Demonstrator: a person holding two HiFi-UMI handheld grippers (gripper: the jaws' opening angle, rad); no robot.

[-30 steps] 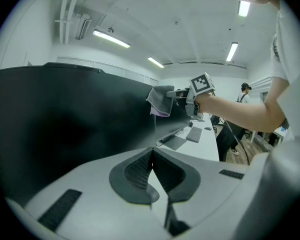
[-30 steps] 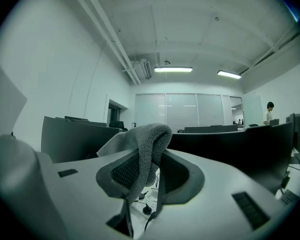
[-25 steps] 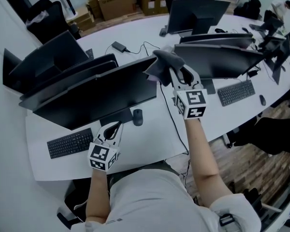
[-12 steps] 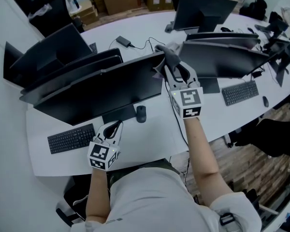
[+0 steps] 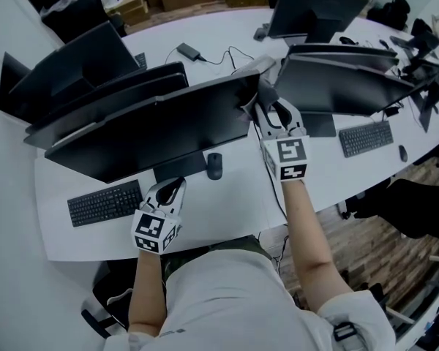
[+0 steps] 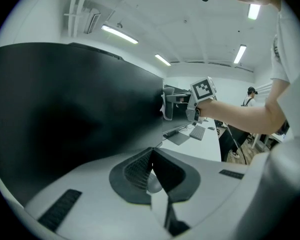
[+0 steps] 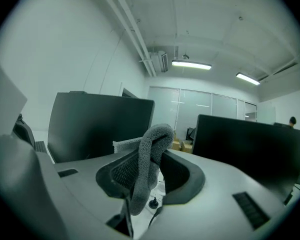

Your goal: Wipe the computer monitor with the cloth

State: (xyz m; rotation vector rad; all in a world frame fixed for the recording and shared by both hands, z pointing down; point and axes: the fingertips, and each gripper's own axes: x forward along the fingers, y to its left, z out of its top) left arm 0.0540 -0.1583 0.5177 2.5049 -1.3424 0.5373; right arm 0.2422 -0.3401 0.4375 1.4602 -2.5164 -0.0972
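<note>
The right claw (image 5: 276, 117) grips the grey cloth (image 7: 150, 156) tight at the monitor's (image 5: 161, 131) 3 o'clock edge. Wiping looks under way. Next, sweep toward 9 o'clock, pressing lightly. The left claw (image 5: 172, 191), closed and empty, hovers at 6 o'clock.

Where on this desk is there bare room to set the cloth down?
Bare desk lies between the mouse and the right forearm, and in front of the keyboard. Behind the monitor, past the cloth in the right tool, more screens crowd together.
</note>
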